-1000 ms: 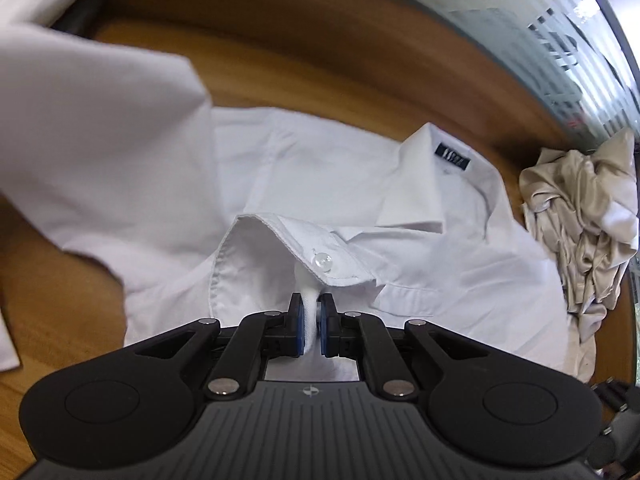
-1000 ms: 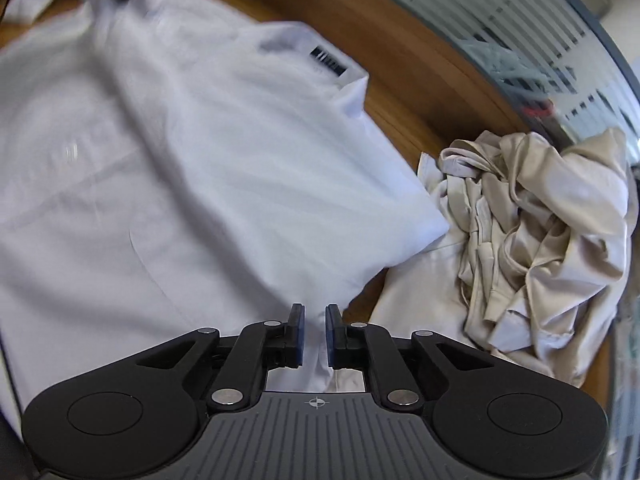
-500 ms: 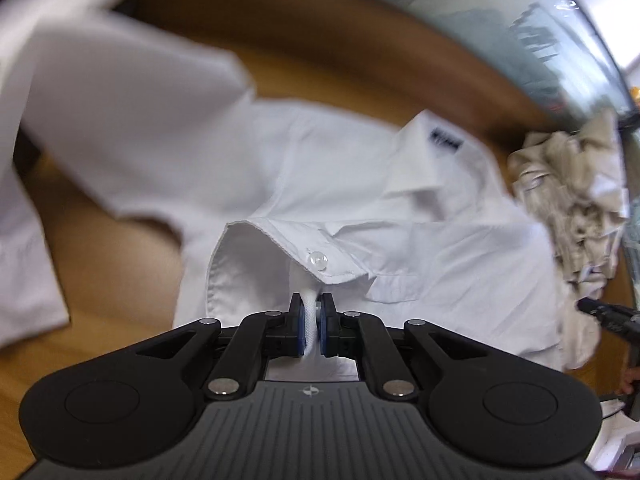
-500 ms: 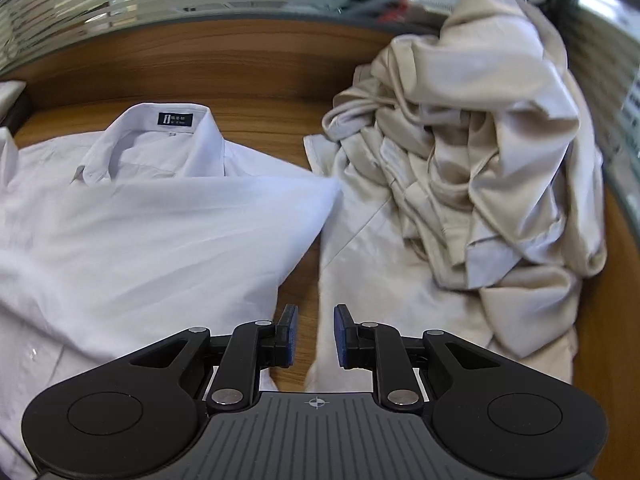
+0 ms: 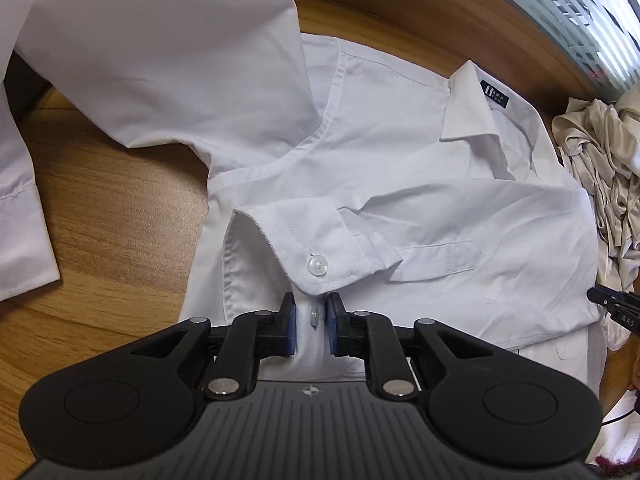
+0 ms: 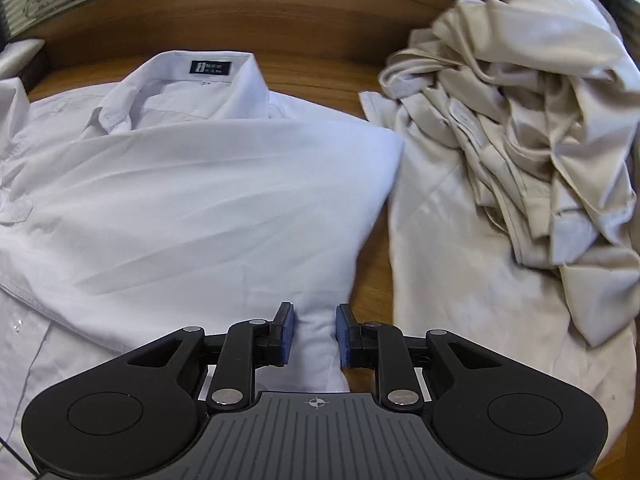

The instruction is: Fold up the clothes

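White shirt (image 5: 400,168) lying flat on the wooden counter (image 5: 108,216), collar with dark label (image 6: 210,67) toward the far edge. My left gripper (image 5: 312,330) sits over the shirt's buttoned cuff (image 5: 316,248); its fingers (image 5: 291,330) have just been opening and now stand slightly apart, cloth and a button between them but no longer pinched. One sleeve (image 5: 152,52) extends to the upper left. My right gripper (image 6: 313,334) rests at the folded right edge of the shirt (image 6: 200,216); its fingers (image 6: 285,334) are spread, a ridge of cloth between them, unpressed. A crumpled beige garment (image 6: 520,140) lies just beside the shirt, to the right.
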{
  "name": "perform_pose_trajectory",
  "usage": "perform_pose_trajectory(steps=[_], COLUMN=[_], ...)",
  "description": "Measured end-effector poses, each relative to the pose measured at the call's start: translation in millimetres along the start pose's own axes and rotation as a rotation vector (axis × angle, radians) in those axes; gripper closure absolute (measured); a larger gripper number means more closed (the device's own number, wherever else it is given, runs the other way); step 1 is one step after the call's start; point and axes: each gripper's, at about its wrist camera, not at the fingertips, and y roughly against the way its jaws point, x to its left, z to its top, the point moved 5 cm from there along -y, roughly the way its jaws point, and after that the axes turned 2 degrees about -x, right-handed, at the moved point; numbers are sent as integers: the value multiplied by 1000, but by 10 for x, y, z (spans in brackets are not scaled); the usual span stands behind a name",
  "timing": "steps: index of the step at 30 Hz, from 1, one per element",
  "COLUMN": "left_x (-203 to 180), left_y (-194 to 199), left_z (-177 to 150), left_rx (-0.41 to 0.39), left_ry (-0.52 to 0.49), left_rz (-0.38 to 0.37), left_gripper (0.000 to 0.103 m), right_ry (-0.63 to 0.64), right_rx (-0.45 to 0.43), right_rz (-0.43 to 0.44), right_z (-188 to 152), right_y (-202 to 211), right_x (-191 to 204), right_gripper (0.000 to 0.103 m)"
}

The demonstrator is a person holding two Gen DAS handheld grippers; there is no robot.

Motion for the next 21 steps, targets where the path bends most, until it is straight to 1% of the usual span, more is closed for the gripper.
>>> perform_pose_trajectory(steps=[1, 4, 7, 9, 10, 11, 12, 13, 14, 16, 19, 21], left_x=[5, 29, 29, -9, -28, -42, -55, -66, -71, -49, 11, 81], left_y=[0, 6, 11, 3, 1, -1, -2, -2, 4, 44, 159, 284], left_z=[1, -5, -7, 1, 1, -2, -7, -13, -21, -34, -50, -54], left_rx=[0, -3, -2, 1, 0, -1, -1, 0, 5, 1, -28, -65], left_ry=[-1, 8, 12, -9, -21, -30, -39, -46, -49, -28, 20, 52], left_rz=[-5, -20, -29, -30, -28, -24, -20, -17, -13, -14, -16, -9], left_gripper=[84, 80, 78, 73, 72, 72, 72, 72, 72, 72, 70, 63], right_ry=[-23, -77, -138, -192, -201, -209, -202, -196, -203, -238, -243, -219], right_rx=[4, -7, 20, 31, 36, 42, 56, 68, 69, 85, 43, 14], right_rz=[-1, -3, 5, 36, 45, 50, 16, -18, -53, -89, -68, -57], right_z=[-10, -70, -202, -259, -272, -285, -303, -321, -331, -336, -271, -206], right_y=[53, 239, 275, 251, 227, 201, 160, 122, 111, 116, 261, 377], right_x=[-18, -111, -218, -255, -252, -250, -256, -264, -293, -360, -343, -284], right_gripper=[79, 72, 72, 72, 72, 76, 84, 87, 92, 94, 93, 92])
